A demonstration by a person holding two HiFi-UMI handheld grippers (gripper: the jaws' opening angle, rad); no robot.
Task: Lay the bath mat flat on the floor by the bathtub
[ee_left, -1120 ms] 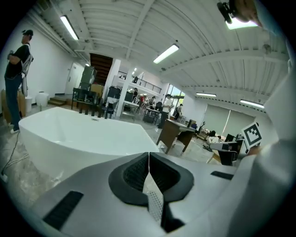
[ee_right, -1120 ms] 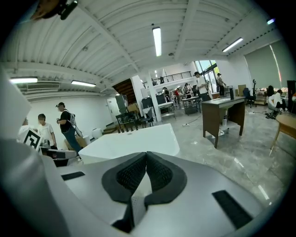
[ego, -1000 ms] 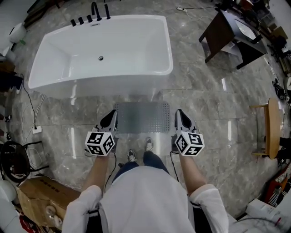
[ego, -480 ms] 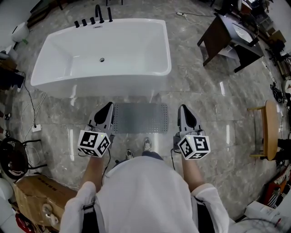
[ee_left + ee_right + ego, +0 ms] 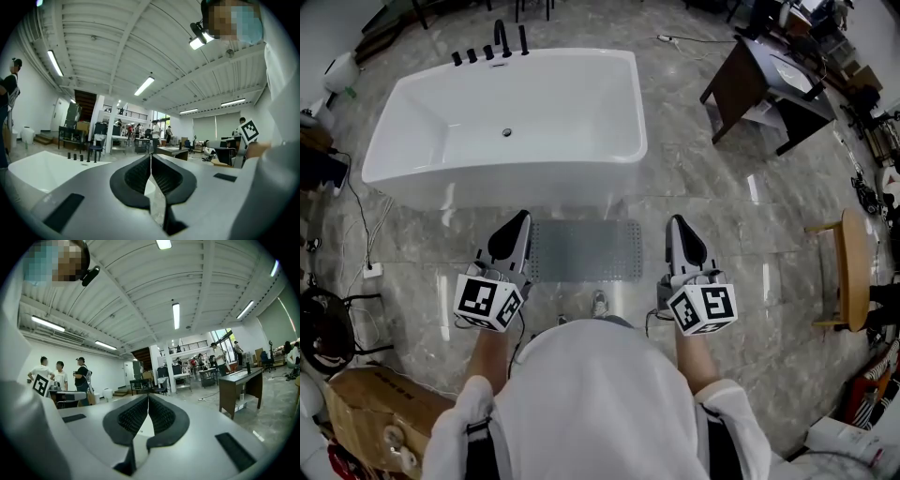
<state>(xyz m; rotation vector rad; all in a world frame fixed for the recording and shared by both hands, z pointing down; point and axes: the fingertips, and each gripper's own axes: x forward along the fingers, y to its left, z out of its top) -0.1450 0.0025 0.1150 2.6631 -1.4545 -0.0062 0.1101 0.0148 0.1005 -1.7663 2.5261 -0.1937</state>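
Left tongs (image 5: 517, 225): pressed together, nothing between them, pointing level across the room, by the mat's left end in the head view.
Right tongs (image 5: 679, 229): pressed together too, empty, level, off the mat's right end.
Shoe (image 5: 599, 304): one toe peeks out just short of the mat's near edge.
Mat (image 5: 586, 250): grey, dotted, lying flat on the floor (image 5: 712, 216), long side running along the tub.
Tub (image 5: 487, 192): white, just beyond the mat; touching or not, can't tell.
Taps (image 5: 497, 42): black, lined up at the tub's far rim.
Desk (image 5: 764, 80): dark, well off to the far right.
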